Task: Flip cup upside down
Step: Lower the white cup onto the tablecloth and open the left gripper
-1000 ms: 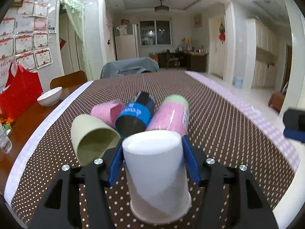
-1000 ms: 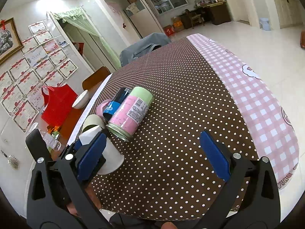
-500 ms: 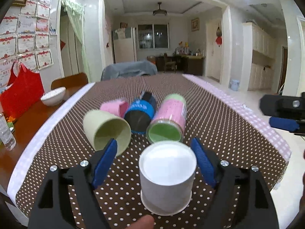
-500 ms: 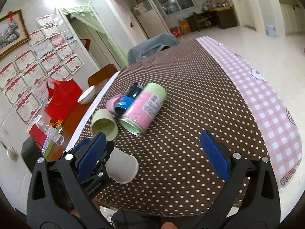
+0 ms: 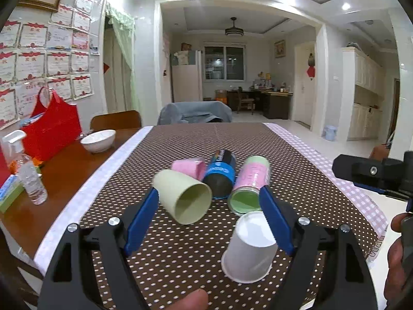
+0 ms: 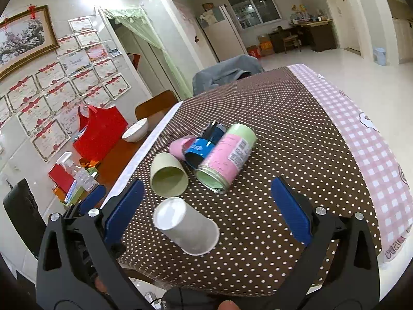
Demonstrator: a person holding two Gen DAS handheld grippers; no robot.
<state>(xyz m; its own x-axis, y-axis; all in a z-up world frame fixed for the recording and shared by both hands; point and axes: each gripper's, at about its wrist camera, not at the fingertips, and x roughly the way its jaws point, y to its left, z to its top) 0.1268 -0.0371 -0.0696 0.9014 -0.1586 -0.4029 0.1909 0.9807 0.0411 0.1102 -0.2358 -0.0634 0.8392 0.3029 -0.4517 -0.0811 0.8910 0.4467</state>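
Observation:
A white paper cup stands upside down on the brown dotted tablecloth, near the front edge; it also shows in the right wrist view. My left gripper is open and empty, raised above and behind the cup, its right finger passing in front of the cup. My right gripper is open and empty, held above the table's front edge with the cup between its fingers in the view.
Lying on their sides behind the white cup are a pale green cup, a pink cup, a blue and black can and a pink and green can. A white bowl, red bag and bottle stand at the left.
My left gripper opened, let go of the white cup and pulled back and up. The cup stays upside down on the cloth. My right gripper stayed open.

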